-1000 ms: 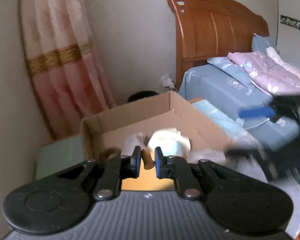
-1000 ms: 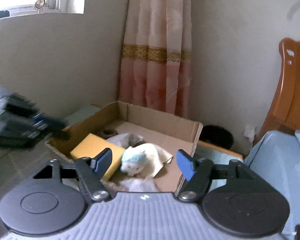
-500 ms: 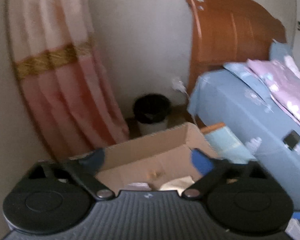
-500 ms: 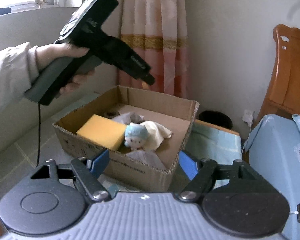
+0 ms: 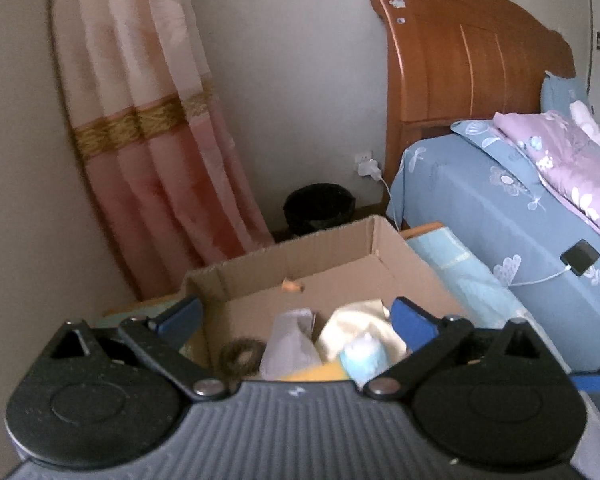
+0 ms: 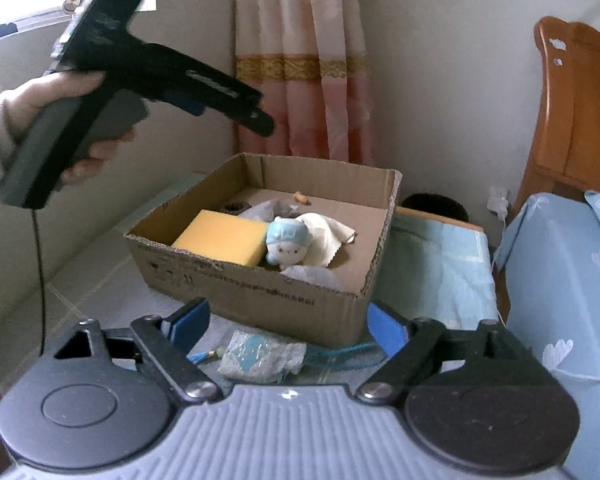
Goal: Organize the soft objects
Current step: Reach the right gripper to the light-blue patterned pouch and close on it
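Cardboard box [image 6: 260, 292] beyond right fingers [image 6: 385, 328]

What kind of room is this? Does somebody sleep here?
Most likely a bedroom. There is a bed with a wooden headboard, a blue flowered sheet with a purple quilt on it, and a pink curtain by the wall.

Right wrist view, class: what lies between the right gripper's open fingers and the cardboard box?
A pale blue-and-white packet lies on the surface before the cardboard box, between the right gripper fingers.
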A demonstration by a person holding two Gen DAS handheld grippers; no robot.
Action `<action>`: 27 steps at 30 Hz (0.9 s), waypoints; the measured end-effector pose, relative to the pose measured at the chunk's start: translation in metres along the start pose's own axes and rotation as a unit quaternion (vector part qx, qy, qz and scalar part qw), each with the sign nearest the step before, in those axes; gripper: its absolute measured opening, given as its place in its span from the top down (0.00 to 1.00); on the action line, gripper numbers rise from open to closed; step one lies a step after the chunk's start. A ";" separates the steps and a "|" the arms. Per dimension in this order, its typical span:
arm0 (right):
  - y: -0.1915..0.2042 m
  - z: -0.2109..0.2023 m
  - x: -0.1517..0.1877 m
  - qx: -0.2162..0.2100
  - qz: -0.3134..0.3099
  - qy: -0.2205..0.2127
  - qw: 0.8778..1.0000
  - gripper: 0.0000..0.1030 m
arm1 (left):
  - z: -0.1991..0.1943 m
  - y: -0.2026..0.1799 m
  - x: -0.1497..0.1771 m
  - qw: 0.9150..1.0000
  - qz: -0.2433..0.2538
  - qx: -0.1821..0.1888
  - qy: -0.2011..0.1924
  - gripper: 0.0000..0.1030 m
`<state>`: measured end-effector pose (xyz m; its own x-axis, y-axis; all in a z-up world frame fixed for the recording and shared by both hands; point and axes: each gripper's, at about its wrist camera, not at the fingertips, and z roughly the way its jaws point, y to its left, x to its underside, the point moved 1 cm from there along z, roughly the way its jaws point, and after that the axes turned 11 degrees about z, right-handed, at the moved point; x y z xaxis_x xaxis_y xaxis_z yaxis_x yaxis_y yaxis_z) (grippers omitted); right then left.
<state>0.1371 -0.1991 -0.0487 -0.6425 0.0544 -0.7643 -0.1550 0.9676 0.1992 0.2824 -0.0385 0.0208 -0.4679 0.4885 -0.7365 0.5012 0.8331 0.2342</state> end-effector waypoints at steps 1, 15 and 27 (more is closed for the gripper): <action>0.000 -0.002 0.003 0.001 0.007 0.000 1.000 0.06 | -0.006 -0.001 0.005 1.000 0.000 -0.003 0.001 0.03; 0.011 0.011 0.042 0.014 0.063 0.033 0.997 0.04 | -0.068 -0.029 0.107 0.999 -0.004 -0.045 0.016 0.01; 0.032 0.082 0.053 0.068 0.080 0.049 0.993 0.18 | -0.063 -0.017 0.139 0.998 -0.023 -0.052 0.028 0.01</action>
<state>0.1592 -0.1452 -0.1330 -0.7216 0.1926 -0.6649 0.0539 0.9732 0.2234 0.1633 0.0319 -0.0455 -0.5298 0.4602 -0.7125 0.4016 0.8760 0.2672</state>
